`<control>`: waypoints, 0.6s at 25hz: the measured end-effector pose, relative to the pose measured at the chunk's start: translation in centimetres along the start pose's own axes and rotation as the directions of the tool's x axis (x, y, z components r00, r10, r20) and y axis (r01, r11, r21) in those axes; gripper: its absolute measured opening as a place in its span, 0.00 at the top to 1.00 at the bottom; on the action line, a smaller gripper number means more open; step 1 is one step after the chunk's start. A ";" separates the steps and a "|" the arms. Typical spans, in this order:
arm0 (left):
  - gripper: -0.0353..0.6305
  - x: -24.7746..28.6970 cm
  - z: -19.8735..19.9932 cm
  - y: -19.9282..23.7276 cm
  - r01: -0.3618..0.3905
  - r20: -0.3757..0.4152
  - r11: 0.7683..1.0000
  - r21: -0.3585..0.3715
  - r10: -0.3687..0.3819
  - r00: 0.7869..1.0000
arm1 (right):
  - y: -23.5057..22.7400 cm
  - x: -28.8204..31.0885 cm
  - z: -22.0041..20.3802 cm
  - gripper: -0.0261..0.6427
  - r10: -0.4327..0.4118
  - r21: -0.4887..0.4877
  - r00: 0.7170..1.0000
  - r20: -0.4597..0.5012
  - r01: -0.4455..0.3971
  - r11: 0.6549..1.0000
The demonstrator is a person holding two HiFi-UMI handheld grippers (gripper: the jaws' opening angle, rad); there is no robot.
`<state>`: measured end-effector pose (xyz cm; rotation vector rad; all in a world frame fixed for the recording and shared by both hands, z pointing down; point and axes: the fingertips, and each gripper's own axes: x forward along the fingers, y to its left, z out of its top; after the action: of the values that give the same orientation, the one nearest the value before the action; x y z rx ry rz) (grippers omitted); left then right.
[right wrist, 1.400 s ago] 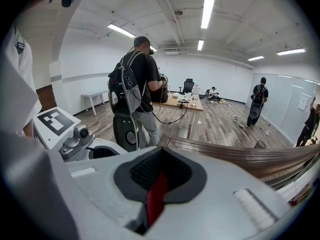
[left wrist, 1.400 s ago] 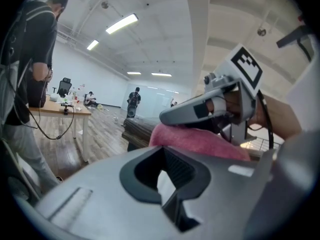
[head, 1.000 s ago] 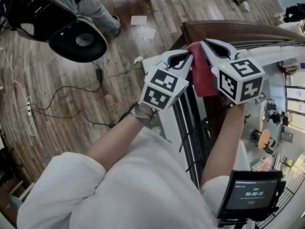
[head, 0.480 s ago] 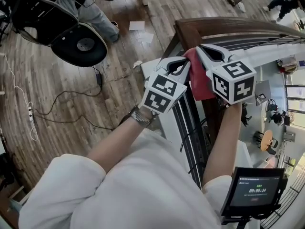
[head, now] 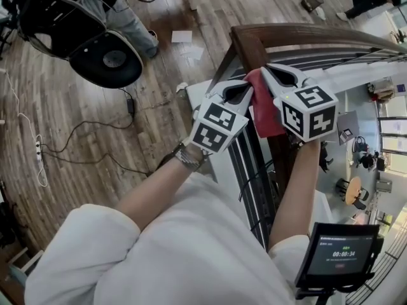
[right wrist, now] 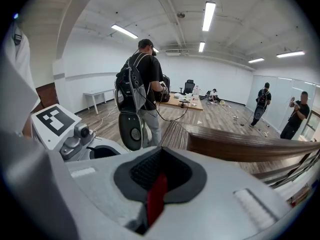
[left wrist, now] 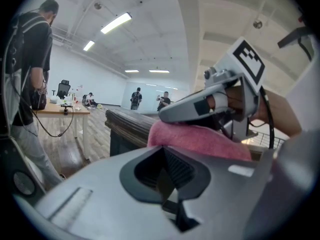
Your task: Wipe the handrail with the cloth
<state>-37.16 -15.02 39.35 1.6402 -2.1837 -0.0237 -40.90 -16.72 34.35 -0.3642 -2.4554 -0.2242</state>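
Note:
A dark wooden handrail (head: 299,33) bends at a corner and runs down toward me. A red cloth (head: 264,110) lies draped over it. My right gripper (head: 268,69) rests on top of the cloth and is shut on it; a red strip of cloth (right wrist: 156,199) shows between its pads. My left gripper (head: 249,83) sits just left of the cloth, against its edge, and its jaws are shut with nothing seen between them. In the left gripper view the cloth (left wrist: 200,140) lies on the handrail (left wrist: 125,121) just beyond my left gripper (left wrist: 163,148), under the right gripper.
Metal balustrade bars (head: 251,170) run below the rail, with an open drop to a lower floor at the right. A person with a backpack (right wrist: 142,79) stands close by on the wooden floor. A black chair (head: 105,59), cables (head: 82,132) and a timer screen (head: 340,253) are nearby.
Both grippers and the cloth have slid a little along the rail, away from its corner and toward me. The jaws look the same.

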 end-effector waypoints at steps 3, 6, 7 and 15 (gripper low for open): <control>0.94 -0.1 0.0 -0.3 0.003 -0.001 1.000 0.001 -0.003 1.000 | 0.1 -0.3 -0.1 0.96 0.004 0.004 1.000 0.004 -0.004 1.000; 0.94 -0.1 -0.1 -0.5 0.003 -0.001 1.000 0.000 -0.003 1.000 | 0.1 -0.4 -0.2 0.95 0.007 0.006 1.000 0.006 -0.007 1.000; 0.94 -0.2 -0.2 -0.5 0.003 -0.001 1.000 -0.002 -0.003 1.000 | 0.2 -0.5 -0.2 0.95 0.007 0.006 1.000 0.006 -0.007 1.000; 0.94 -0.4 -0.8 -1.0 0.003 0.000 1.000 -0.005 -0.003 1.000 | 0.6 -0.7 -0.8 0.96 0.005 0.001 1.000 0.003 -0.005 1.000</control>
<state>-35.92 -14.74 39.66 1.6413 -2.1790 -0.0294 -39.68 -16.46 34.61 -0.3704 -2.4577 -0.2206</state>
